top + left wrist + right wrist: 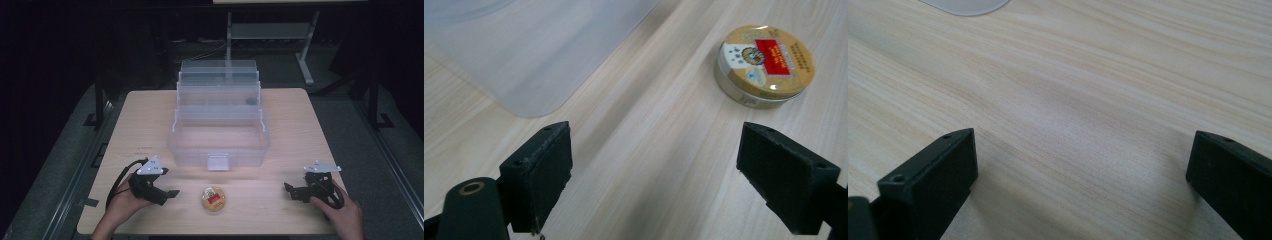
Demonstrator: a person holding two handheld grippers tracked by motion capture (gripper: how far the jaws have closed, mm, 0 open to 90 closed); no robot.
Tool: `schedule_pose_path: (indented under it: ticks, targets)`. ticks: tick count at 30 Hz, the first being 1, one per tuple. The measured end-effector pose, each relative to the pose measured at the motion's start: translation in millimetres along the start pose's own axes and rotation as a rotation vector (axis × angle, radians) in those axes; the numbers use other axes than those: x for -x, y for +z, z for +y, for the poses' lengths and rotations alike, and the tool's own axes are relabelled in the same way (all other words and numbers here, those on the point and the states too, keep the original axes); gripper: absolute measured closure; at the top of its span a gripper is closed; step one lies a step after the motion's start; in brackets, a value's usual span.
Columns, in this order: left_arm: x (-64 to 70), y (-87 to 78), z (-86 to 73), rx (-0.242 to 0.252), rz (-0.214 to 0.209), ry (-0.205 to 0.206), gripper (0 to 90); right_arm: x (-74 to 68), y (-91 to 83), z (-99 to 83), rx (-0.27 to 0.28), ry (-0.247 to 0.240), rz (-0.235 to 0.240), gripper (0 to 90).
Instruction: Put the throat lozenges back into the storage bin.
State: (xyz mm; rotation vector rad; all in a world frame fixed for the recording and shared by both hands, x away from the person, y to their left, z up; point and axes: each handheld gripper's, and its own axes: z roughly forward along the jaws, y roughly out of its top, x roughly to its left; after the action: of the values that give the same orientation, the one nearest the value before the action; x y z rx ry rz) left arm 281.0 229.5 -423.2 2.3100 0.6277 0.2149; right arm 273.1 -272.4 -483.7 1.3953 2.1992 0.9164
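Observation:
A small round tin [213, 199] with a gold lid and a red label lies flat on the wooden table [300, 125] near its front edge; in the left gripper view the tin [765, 66] sits ahead and to the right of the jaws. My left gripper [167, 194] rests to the tin's left, open and holding nothing, and its open jaws [655, 172] frame bare wood. My right gripper [295, 192] rests at the front right, open too, with its jaws [1080, 182] wide apart over bare table.
A clear plastic tiered box [219, 117] stands open in the table's middle, its trays stepped up toward the back; one corner [524, 55] lies just ahead of the left jaws. A metal-legged desk [270, 35] stands beyond the table.

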Motion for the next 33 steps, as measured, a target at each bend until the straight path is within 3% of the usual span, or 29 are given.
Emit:
schedule_pose_path:
  ticks: [24, 33]
  targets:
    - [13.1, 15.4, 24.6, -0.021, -0.063, 0.067, 13.9, 0.0, 0.0, 0.0, 0.0, 0.0, 0.0, 0.0]
    - [16.7, 20.7, 29.1, -0.017, -0.079, 0.073, 13.9, 0.0, 0.0, 0.0, 0.0, -0.001, 0.0, 0.0]
